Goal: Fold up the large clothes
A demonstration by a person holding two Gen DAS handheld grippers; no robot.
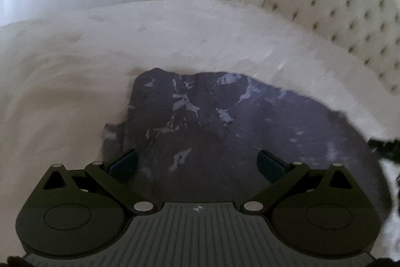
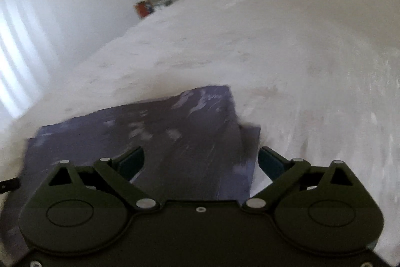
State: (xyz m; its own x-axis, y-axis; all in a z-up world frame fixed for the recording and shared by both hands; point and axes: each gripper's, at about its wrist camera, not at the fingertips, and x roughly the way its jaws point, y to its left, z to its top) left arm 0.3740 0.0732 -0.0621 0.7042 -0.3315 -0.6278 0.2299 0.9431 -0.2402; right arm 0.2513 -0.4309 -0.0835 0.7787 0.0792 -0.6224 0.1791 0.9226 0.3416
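Both grippers, left point(image 1: 197, 165) and right point(image 2: 201, 164), hang spread wide and empty over your dark garment point(image 1: 225, 121).
Soft, limp, light cloth on the white bed point(image 1: 175, 36); pinch its far-right corner point(image 2: 226, 89) and near-right edge.

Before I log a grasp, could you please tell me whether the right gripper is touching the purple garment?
Cannot tell. In the right wrist view, the right gripper has its fingers spread wide above the purple garment, but neither view plainly shows contact or a gap.
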